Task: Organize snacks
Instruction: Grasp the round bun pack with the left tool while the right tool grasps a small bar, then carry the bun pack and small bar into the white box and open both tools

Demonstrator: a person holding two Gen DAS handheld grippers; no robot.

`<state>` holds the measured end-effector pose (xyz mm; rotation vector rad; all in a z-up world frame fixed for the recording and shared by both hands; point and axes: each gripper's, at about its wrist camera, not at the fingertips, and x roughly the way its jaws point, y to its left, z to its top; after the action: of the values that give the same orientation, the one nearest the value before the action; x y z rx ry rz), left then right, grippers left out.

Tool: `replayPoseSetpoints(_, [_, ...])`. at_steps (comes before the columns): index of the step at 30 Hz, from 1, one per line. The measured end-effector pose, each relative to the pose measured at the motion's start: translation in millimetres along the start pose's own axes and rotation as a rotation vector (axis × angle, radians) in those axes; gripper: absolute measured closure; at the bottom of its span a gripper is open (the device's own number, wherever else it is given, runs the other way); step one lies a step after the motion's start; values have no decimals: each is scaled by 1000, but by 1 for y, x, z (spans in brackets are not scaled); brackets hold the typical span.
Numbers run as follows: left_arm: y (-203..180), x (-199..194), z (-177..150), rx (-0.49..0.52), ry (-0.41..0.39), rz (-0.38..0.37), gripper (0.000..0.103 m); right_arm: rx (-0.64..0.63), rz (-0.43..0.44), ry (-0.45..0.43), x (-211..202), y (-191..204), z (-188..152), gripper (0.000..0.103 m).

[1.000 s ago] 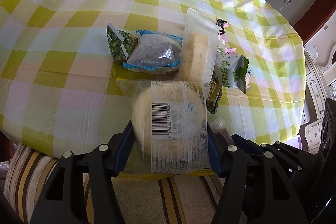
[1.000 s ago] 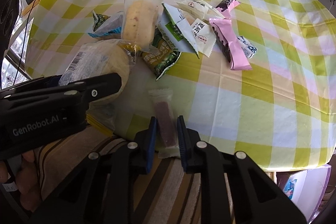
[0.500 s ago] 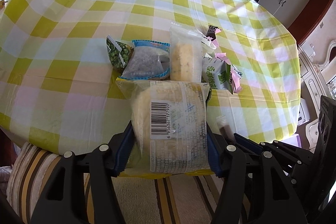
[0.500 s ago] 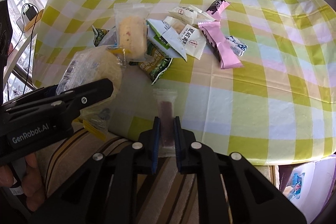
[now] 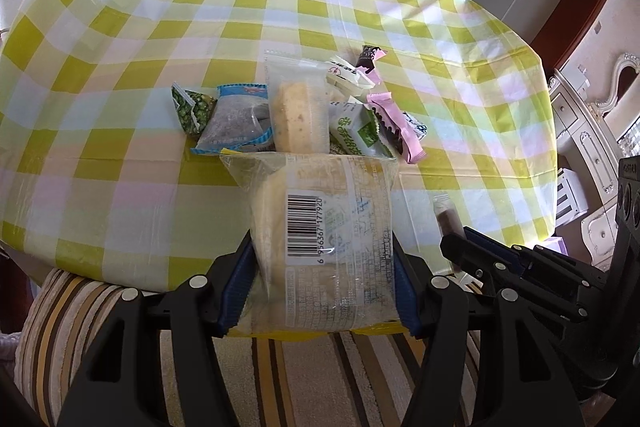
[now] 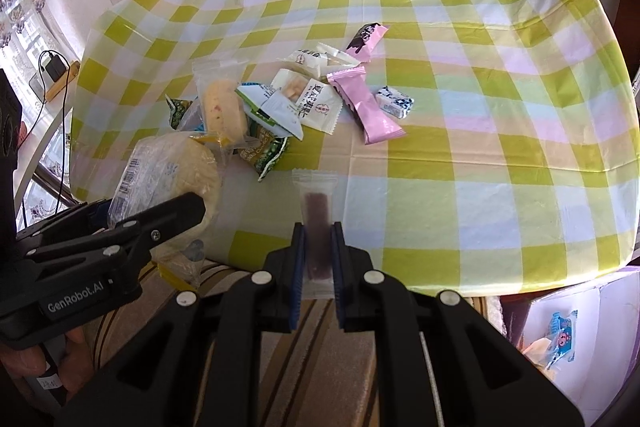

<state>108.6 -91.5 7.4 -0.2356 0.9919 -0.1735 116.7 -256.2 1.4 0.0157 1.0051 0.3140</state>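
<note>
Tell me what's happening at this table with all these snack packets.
A person is sorting snacks with a handheld claw in each hand. The left claw is clamped on a clear-wrapped round cake with a barcode label, and the right claw is shut on a thin clear packet holding a dark purple bar. Both are held above the near edge of the checked tablecloth. The other packets lie in a loose pile mid-table.

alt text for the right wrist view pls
The right gripper is shut on a clear packet holding a dark red bar, above the near edge of a green-checked table. A pile of snack packets lies further back.
</note>
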Motion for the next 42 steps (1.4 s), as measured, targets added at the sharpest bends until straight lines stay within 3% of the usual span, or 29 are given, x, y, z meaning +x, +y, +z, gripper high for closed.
replayPoseSetpoints(20, [-103,13,-10,220,48,-96,45,202,-124,-92,-54,-107,-28,90])
replayPoseSetpoints(31, [-168,31,-22,352,106,-183,45,346,-256,-95,-75,-186,-67,90])
replayPoseSetpoints(42, [-231,44,-53,497,221,-303,45,456,-367,-57,-91,-242,-114,90])
